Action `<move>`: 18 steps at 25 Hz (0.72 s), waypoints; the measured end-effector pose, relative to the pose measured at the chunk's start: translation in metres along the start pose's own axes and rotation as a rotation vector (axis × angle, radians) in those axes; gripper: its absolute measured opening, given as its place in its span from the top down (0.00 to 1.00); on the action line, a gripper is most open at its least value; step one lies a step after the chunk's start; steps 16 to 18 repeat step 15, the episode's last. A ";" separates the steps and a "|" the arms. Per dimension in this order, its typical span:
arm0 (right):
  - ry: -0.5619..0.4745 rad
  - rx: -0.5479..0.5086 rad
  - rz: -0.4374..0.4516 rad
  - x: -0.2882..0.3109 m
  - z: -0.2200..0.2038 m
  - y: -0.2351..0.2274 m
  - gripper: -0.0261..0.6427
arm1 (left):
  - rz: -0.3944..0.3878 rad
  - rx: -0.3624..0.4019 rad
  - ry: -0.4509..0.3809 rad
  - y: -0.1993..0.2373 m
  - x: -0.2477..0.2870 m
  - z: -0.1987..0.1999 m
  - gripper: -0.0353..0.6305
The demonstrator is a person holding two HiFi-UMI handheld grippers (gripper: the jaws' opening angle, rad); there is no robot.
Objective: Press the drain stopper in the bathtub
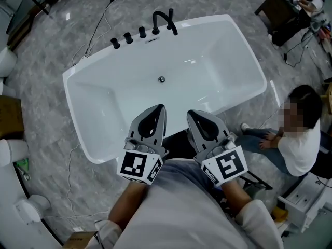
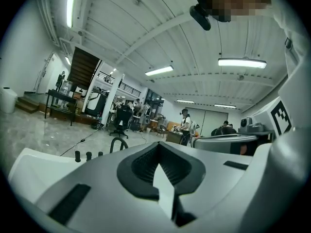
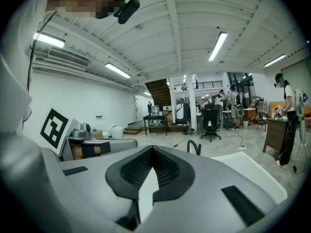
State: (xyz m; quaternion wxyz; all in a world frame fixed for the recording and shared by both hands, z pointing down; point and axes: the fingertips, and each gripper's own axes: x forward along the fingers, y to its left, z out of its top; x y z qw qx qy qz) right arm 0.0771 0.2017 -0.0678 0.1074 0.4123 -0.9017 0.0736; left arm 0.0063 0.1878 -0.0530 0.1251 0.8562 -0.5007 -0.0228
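Chrome, seemingly round drain stopper (image 1: pixel 161 79) in the white bathtub (image 1: pixel 104 102); left claw (image 1: pixel 161 108) and right claw (image 1: pixel 190 113) pressed together, empty.

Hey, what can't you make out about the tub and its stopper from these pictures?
- drain stopper: head view, too small to tell if it sits raised or pressed down.
- bathtub floor: both gripper views, hidden behind each claw's own body; the stopper does not show there.
- Near rim: head view, partly covered by the left claw and right claw.
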 end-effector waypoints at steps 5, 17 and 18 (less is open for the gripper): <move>-0.026 -0.016 -0.010 -0.009 0.013 0.006 0.93 | 0.015 0.003 -0.013 0.003 -0.018 0.009 0.94; -0.052 -0.009 -0.019 -0.019 0.019 0.013 0.93 | -0.006 0.050 -0.016 -0.002 -0.026 0.018 0.94; -0.052 -0.009 -0.019 -0.019 0.019 0.013 0.93 | -0.006 0.050 -0.016 -0.002 -0.026 0.018 0.94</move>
